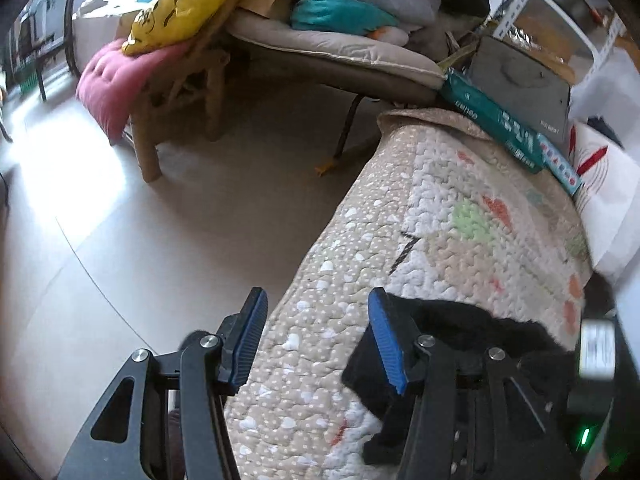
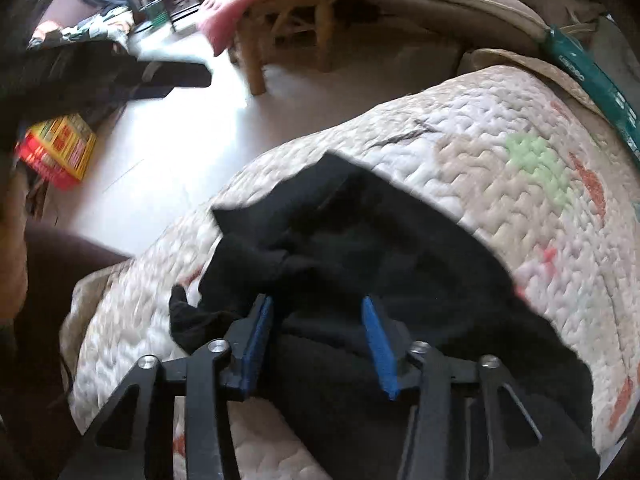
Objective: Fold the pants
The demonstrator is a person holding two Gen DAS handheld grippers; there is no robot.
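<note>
Pants first: the black, soft fabric pants (image 2: 360, 248) are sitting in a rumpled heap on the quilted beige-and-white bedspread with little coloured patches (image 2: 500, 152), bunched up rather than flat, with one loose flap poking out toward the left edge of the quilt.

My right gripper (image 2: 318, 332) is right down over the heap, blue-padded fingers (image 2: 258, 344) spread wide with black cloth filling the gap between them. Nothing is pinched, the pads aren't closed on anything. This view is a bit blurry, so I can't tell if the pads are actually touching the fabric.

My left gripper (image 1: 318, 336) is also spread wide. It hangs over the left edge of the quilt (image 1: 440, 220), with the left finger out over the pale tiled floor (image 1: 160, 220) and the right finger (image 1: 386, 346) up against the near corner of the pants (image 1: 480, 332). Between the fingers it's just bare quilt.

Further away there's a wooden chair with a grey-beige cushion (image 1: 320, 48), a pink cushion (image 1: 116, 80) hanging off its left side and a yellow printed pillow (image 1: 188, 4) on top. A teal printed box (image 1: 504, 124) lies along the far right edge of the quilt. In the right wrist view a red-and-yellow box (image 2: 60, 148) sits on the floor at far left.
</note>
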